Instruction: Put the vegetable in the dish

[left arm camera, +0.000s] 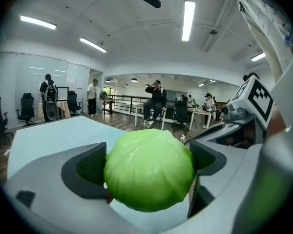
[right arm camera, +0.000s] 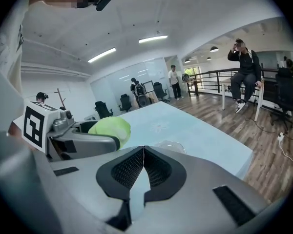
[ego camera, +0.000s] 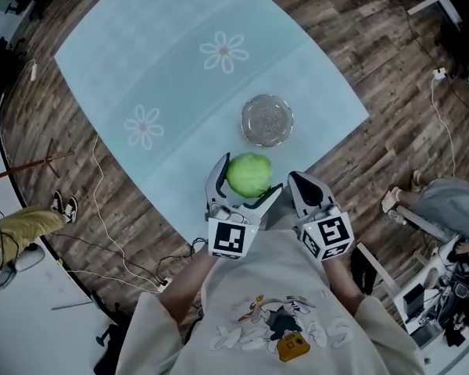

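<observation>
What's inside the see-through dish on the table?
The dish looks empty, and nothing covers it. The cabbage sits in the left gripper, outside the dish.

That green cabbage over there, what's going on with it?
A person at a table has a gripper in each hand. The left gripper is shut on the green cabbage and holds it at the table's near edge, just short of a clear glass dish. The dish looks empty, so the cabbage is not in it yet. The right gripper is shut on nothing, beside the left one.
</observation>
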Available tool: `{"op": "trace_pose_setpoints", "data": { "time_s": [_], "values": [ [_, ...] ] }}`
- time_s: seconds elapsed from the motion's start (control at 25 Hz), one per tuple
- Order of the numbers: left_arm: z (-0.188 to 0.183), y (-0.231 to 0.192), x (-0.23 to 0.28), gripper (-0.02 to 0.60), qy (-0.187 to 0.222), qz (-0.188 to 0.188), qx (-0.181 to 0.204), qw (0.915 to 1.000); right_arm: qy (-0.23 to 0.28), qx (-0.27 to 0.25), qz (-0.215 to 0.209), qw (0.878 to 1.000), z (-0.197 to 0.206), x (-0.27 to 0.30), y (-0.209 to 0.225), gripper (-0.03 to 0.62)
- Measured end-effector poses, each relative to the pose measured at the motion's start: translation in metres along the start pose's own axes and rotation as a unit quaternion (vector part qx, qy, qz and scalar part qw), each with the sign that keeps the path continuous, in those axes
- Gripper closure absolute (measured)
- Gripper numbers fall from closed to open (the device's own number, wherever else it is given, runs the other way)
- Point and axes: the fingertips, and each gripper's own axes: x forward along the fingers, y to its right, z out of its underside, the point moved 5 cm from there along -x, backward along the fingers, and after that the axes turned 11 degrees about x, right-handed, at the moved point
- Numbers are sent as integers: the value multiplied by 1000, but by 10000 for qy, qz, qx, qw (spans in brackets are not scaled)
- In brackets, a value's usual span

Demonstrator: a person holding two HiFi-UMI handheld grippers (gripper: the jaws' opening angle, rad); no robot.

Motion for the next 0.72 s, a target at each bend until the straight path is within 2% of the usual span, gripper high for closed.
{"op": "trace_pose_setpoints", "data": {
  "time_s": [0.16, 0.32, 0.52, 0.72],
  "values": [
    [21, 5, 37, 44, -290, 91, 181, 9994, -58, -32, -33, 10000, -6, -1, 23, 575],
    [40, 8, 70, 44, -592, 140, 176, 9980, -109, 25, -29, 9999, -10, -2, 41, 575],
    [85, 13, 111, 44, -1153, 85, -103, 9932, -231, 87, -45, 9997, -11, 2, 61, 575],
    [109, 7, 145, 44, -1515, -12, -347, 9878, -248, 109, -72, 9996, -16, 4, 77, 575]
  ]
}}
